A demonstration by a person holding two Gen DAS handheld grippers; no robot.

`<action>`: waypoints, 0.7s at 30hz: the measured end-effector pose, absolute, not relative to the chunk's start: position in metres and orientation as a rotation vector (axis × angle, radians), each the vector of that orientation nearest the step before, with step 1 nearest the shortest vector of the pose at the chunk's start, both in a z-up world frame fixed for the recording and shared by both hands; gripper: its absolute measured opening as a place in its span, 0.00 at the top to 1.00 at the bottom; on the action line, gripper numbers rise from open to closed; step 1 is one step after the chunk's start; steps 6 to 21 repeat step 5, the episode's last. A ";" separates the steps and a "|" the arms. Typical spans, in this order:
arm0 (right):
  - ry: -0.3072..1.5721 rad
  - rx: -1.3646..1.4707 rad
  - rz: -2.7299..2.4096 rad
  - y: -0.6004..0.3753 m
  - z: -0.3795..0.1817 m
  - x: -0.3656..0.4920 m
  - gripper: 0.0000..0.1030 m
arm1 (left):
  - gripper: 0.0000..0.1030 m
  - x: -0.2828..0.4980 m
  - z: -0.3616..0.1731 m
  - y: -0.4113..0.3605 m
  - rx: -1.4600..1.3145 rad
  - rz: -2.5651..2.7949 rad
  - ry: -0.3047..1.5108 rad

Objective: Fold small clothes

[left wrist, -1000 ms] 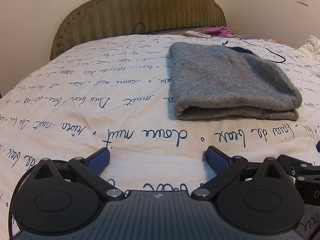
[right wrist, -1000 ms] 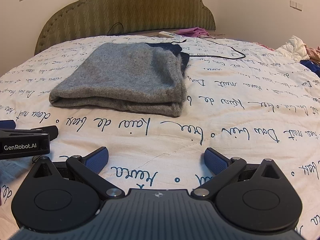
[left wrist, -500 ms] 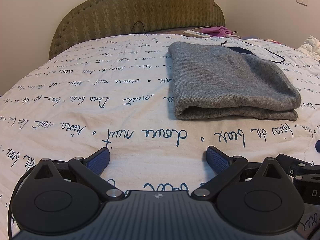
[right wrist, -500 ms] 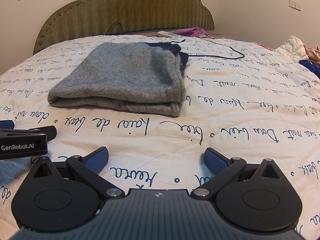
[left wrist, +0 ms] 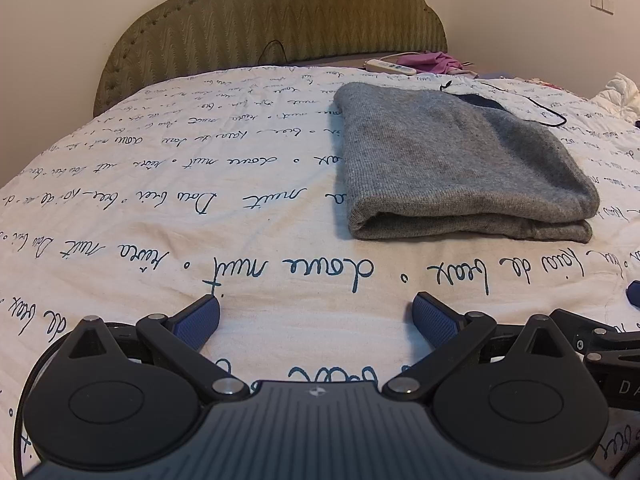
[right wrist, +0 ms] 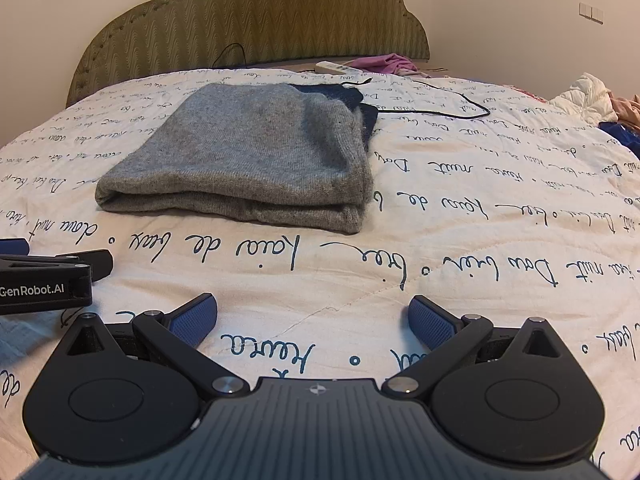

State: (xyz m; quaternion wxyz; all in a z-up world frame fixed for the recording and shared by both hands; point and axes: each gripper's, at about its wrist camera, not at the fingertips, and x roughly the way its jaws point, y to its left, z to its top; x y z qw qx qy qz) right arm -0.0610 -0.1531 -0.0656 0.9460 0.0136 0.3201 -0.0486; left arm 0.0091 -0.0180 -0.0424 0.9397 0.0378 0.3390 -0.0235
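Sweater (left wrist: 460,160) is folded, sitting center-right in my left view and center-left in my right one, on the scripted quilt (left wrist: 160,208). Both my left gripper (left wrist: 316,320) and right gripper (right wrist: 312,316) are spread wide, holding nothing, low near the bottom edge.

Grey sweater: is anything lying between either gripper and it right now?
Nothing visible. Only bare printed quilt lies between the open left gripper and the folded grey sweater, and likewise ahead of the open right gripper. The black cable lies beyond the sweater, clear of both paths.
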 end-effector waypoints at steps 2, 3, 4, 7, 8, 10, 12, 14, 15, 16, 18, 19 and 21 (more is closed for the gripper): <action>0.652 0.029 -0.099 -0.153 -0.066 -0.061 0.00 | 0.00 0.009 -0.042 -0.018 0.076 -0.049 0.690; 0.652 0.028 -0.099 -0.153 -0.066 -0.061 0.00 | 0.00 0.009 -0.042 -0.018 0.076 -0.049 0.689; 0.652 0.029 -0.098 -0.154 -0.066 -0.061 0.00 | 0.00 0.009 -0.042 -0.019 0.078 -0.050 0.688; 0.652 0.031 -0.097 -0.153 -0.066 -0.061 0.00 | 0.00 0.008 -0.042 -0.019 0.079 -0.050 0.686; 0.652 0.031 -0.097 -0.153 -0.066 -0.061 0.00 | 0.00 0.008 -0.042 -0.019 0.079 -0.050 0.686; 0.652 0.031 -0.097 -0.153 -0.066 -0.061 0.00 | 0.00 0.008 -0.042 -0.019 0.079 -0.050 0.686; 0.652 0.031 -0.097 -0.153 -0.066 -0.061 0.00 | 0.00 0.008 -0.042 -0.019 0.079 -0.050 0.686; 0.652 0.031 -0.097 -0.153 -0.066 -0.061 0.00 | 0.00 0.008 -0.042 -0.019 0.079 -0.050 0.686; 0.652 0.031 -0.097 -0.153 -0.066 -0.061 0.00 | 0.00 0.008 -0.042 -0.019 0.079 -0.050 0.686; 0.652 0.031 -0.097 -0.153 -0.066 -0.061 0.00 | 0.00 0.008 -0.042 -0.019 0.079 -0.050 0.686; 0.652 0.031 -0.097 -0.153 -0.066 -0.061 0.00 | 0.00 0.008 -0.042 -0.019 0.079 -0.050 0.686; 0.652 0.031 -0.097 -0.153 -0.066 -0.061 0.00 | 0.00 0.008 -0.042 -0.019 0.079 -0.050 0.686; 0.652 0.031 -0.097 -0.153 -0.066 -0.061 0.00 | 0.00 0.008 -0.042 -0.019 0.079 -0.050 0.686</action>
